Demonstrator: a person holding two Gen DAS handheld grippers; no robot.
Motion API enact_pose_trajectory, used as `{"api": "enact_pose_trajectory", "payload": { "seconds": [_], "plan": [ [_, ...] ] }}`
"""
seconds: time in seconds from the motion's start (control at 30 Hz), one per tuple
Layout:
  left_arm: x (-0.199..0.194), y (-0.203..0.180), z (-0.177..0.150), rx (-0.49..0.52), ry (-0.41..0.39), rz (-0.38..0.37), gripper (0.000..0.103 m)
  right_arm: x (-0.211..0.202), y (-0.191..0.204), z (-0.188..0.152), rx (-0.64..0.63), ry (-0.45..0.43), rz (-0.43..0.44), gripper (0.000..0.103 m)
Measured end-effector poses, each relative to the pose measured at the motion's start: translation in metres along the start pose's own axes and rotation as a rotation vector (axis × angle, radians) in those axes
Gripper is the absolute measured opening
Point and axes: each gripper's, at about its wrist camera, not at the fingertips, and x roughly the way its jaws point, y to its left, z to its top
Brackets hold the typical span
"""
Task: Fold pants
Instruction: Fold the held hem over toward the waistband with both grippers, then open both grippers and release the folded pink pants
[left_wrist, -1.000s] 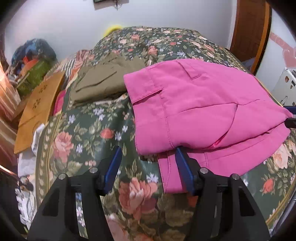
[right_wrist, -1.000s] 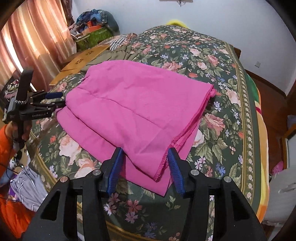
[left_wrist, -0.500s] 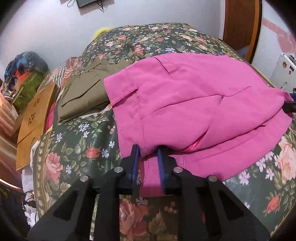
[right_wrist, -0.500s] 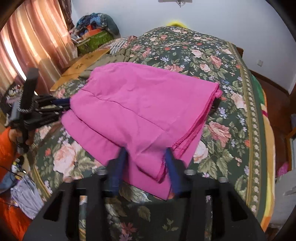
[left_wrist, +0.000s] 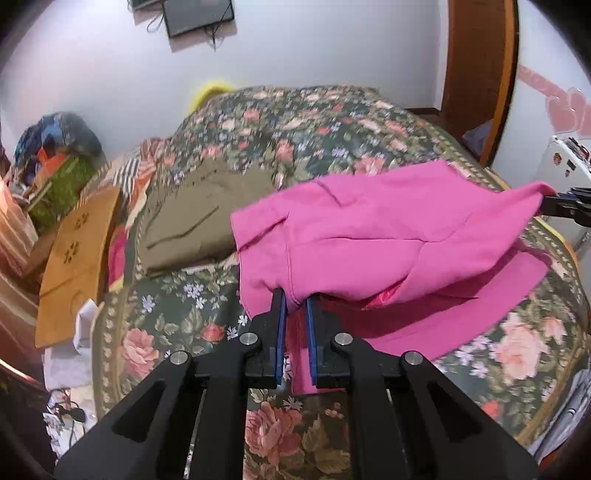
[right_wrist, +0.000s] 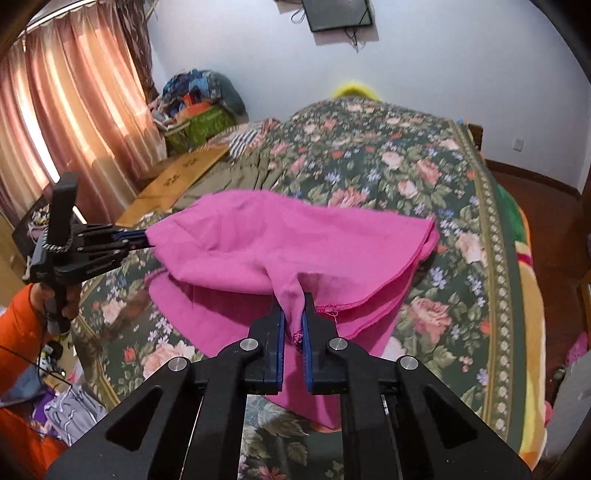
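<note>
The pink pants (left_wrist: 369, 229) lie partly folded on the floral bed, their upper layer lifted off the lower one. My left gripper (left_wrist: 295, 299) is shut on the waist-end edge of that upper layer. My right gripper (right_wrist: 293, 310) is shut on the hemmed leg-end edge of the pants (right_wrist: 295, 247). In the right wrist view the left gripper (right_wrist: 142, 236) shows at the left, pinching the far corner. In the left wrist view the right gripper (left_wrist: 554, 201) shows at the right edge, holding the other corner.
Folded olive-brown pants (left_wrist: 192, 218) lie on the floral bedspread (left_wrist: 314, 122) behind the pink ones. A wooden board (left_wrist: 74, 258) leans at the bed's left side. Bags and clutter (right_wrist: 195, 107) sit by the curtains. Clothes lie on the floor (right_wrist: 70, 410).
Both grippers closed on the upper layer's edges and lifted it; the pink cloth now hangs stretched between them above the lower layer.
</note>
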Motion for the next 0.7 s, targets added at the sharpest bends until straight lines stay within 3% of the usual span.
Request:
{"api": "enact_pose_trajectory", "payload": {
  "seconds": [0.23,0.47,0.7],
  "plan": [
    [-0.006,-0.022,-0.013,0.049,0.025,-0.030,0.010,-0.015,-0.016,-0.013,0.014,0.008,-0.038,0.007],
    [0.004,-0.026,-0.039,0.008,0.090,-0.092,0.010,-0.010,-0.025,-0.040,0.044,0.067,-0.058,0.007],
    [-0.012,-0.019,-0.052,0.019,0.088,-0.057,0.010,-0.010,-0.029,-0.052,0.037,0.109,-0.105,0.007]
  ]
}}
